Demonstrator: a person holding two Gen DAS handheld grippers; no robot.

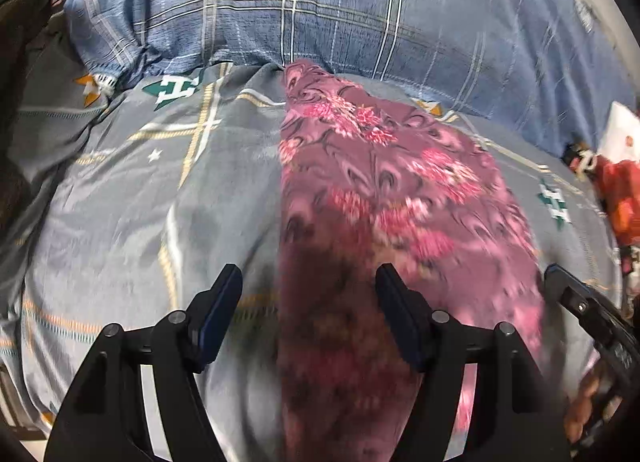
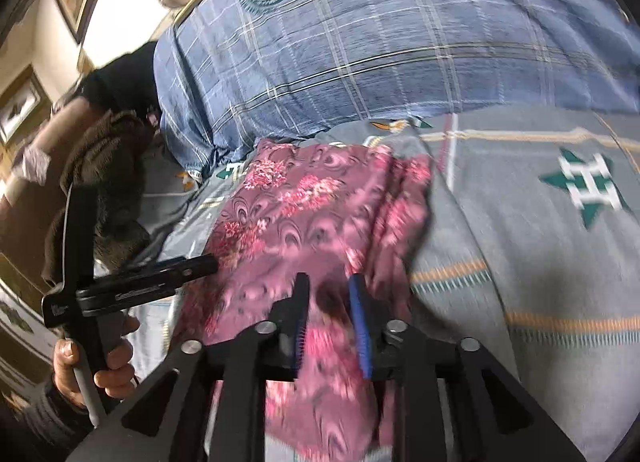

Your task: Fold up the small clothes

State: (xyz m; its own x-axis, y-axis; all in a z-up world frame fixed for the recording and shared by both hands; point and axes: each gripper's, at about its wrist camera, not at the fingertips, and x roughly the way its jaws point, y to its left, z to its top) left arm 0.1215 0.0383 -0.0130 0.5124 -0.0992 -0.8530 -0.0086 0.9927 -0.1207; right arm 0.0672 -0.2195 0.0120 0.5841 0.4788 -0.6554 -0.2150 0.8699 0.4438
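Observation:
A small mauve garment with pink flowers [image 1: 384, 190] lies folded lengthwise on the grey bedsheet [image 1: 132, 198]. My left gripper [image 1: 310, 282] is open just above the garment's near left edge, holding nothing. In the right wrist view the same garment [image 2: 304, 214] lies under my right gripper [image 2: 329, 286], whose jaws stand a narrow gap apart over the cloth; I cannot tell if they pinch it. The left gripper [image 2: 200, 264] shows at the garment's left side, and the right gripper's finger [image 1: 560, 282] shows at the right edge of the left wrist view.
A blue plaid pillow [image 1: 320, 2] lies across the far side of the bed. Red-and-white patterned cloth [image 1: 620, 190] sits at the far right. A dark brown fuzzy fabric [image 2: 112, 166] lies at the left beside the bed. The person's hand [image 2: 92, 366] holds the left gripper's handle.

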